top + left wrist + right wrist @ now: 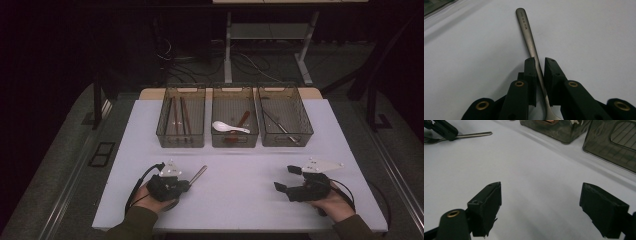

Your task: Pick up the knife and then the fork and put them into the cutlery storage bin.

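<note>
Metal fork (532,45) sits pinched at its neck in your left gripper (539,65), fingers closed on it. Lift it level toward the far bins (285,116); your right gripper (541,205) rests with fingers wide open on the table (240,165).

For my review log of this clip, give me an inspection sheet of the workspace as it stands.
Surface: white table top, bare between the hands.
Job's things: metal fork lying on the table; only its handle is seen clearly.
Clutter: three mesh bins at the far edge; left bin holds chopsticks, middle bin a white spoon, right bin thin dark utensils.
Grippers: left claw closed around the fork's neck; right claw wide open over bare table.
Cables: a black one trails from each claw; more on the floor behind.
Surroundings: dark room, desk legs beyond.
</note>
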### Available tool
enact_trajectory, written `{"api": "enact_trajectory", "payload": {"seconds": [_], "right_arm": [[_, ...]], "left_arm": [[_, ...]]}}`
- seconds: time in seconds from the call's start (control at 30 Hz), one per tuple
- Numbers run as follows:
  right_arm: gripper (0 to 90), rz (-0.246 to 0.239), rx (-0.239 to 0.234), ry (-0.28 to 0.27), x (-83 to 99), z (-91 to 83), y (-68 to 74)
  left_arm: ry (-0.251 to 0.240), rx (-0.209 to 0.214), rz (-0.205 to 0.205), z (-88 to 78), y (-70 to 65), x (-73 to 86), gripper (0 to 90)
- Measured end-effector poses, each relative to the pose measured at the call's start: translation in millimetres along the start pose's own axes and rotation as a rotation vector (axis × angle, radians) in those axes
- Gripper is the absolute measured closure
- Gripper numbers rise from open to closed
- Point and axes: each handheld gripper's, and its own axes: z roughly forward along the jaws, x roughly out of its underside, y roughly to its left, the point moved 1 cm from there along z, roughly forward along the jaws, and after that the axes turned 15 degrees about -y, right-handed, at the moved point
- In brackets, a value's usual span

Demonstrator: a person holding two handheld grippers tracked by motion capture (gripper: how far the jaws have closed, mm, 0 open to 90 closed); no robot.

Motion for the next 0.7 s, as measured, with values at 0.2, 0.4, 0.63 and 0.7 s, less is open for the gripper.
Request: {"api": "enact_trajectory", "payload": {"seconds": [0.2, 0.4, 0.63, 0.7], "right_arm": [[18.0, -0.004, -0.005, 0.006, 0.2, 0.4, 1.2], [18.0, -0.005, -0.011, 0.000, -1.1, -0.3, 0.7], [18.0, -0.010, -0.023, 0.002, -1.0, 0.5, 1.5], [18.0, -0.013, -0.023, 0.001, -0.6, 0.9, 0.9]], "left_arm": [[0.000, 0.020, 0.003, 0.9, 3.4, -1.1, 83.5], [0.009, 0.040, 0.019, 1.4, 5.5, -2.4, 83.7], [0.010, 0.078, 0.073, 2.6, 2.8, -6.5, 83.7], [-0.001, 0.094, 0.091, 2.4, -0.1, -8.9, 83.7]]}}
